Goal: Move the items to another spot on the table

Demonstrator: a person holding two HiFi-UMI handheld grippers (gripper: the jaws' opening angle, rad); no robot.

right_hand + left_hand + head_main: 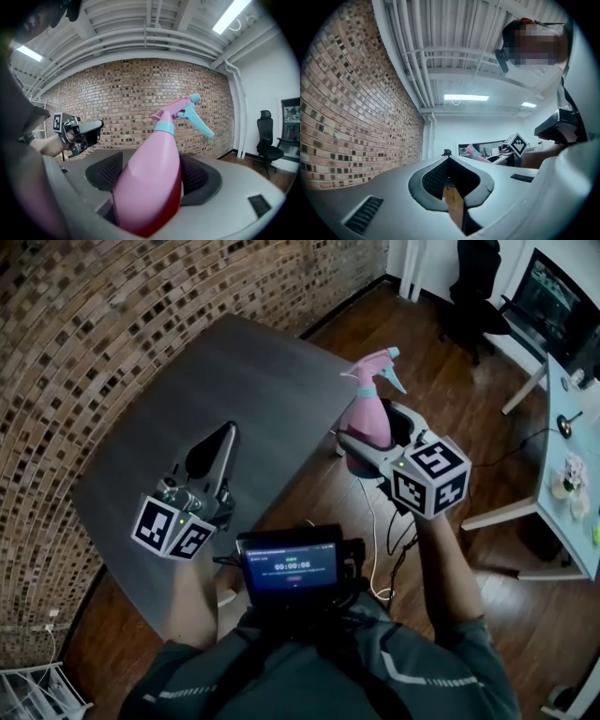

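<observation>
A pink spray bottle (368, 413) with a light-blue trigger and collar stands upright between the jaws of my right gripper (373, 429), which is shut on its body. It hangs in the air just off the right edge of the grey table (234, 362), above the wooden floor. In the right gripper view the bottle (150, 183) fills the gap between the black pads (110, 171). My left gripper (226, 431) hovers over the table's near part, shut, with nothing in it. Its tips (449, 159) meet, and the bottle (473, 152) shows far behind them.
A brick wall runs along the table's far and left sides. A pale desk (572, 521) with small items stands at the right, with an office chair (473, 287) and a monitor (558, 296) behind. White cables (380, 549) lie on the floor. A screen device (291, 568) sits at the person's chest.
</observation>
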